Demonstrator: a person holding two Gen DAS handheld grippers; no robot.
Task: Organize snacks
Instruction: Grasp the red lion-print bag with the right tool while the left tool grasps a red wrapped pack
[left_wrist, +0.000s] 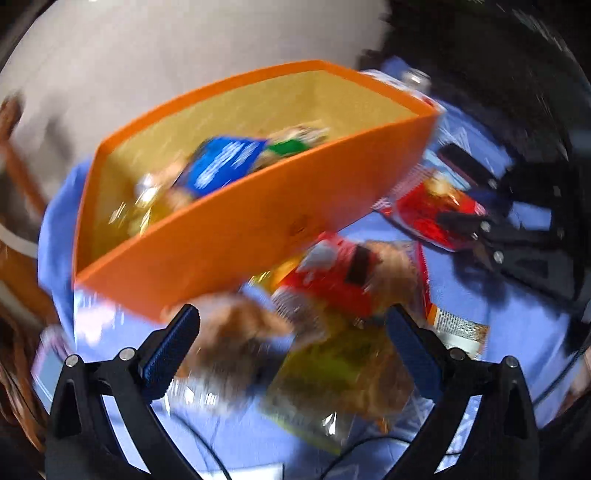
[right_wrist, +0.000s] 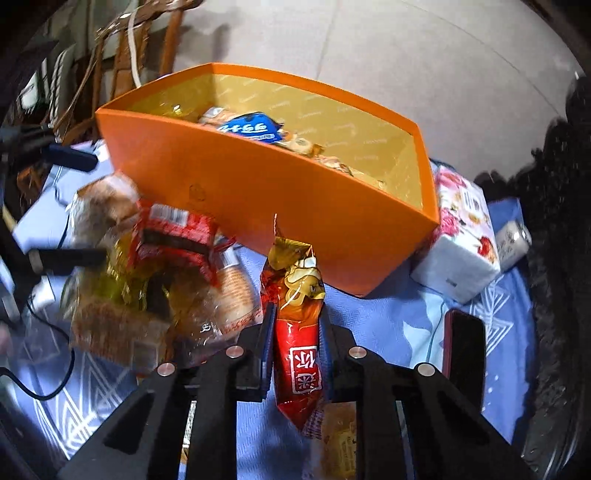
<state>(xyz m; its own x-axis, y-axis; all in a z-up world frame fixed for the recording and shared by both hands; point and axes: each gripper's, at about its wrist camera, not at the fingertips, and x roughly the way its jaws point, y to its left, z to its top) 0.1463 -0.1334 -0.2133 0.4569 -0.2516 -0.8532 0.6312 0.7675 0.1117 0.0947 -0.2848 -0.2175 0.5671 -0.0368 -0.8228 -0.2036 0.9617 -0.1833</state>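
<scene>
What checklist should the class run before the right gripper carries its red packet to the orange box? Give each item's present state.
1. Right gripper shut on the red snack packet: ok.
2. Packet held firmly enough: cannot tell.
3. Orange box open at the top: ok.
4. Room inside beside the blue packet: ok.
5. Left gripper open, over the loose snack pile, not over the box mouth: ok.
6. Left view sharp: not ok, blurred.
</scene>
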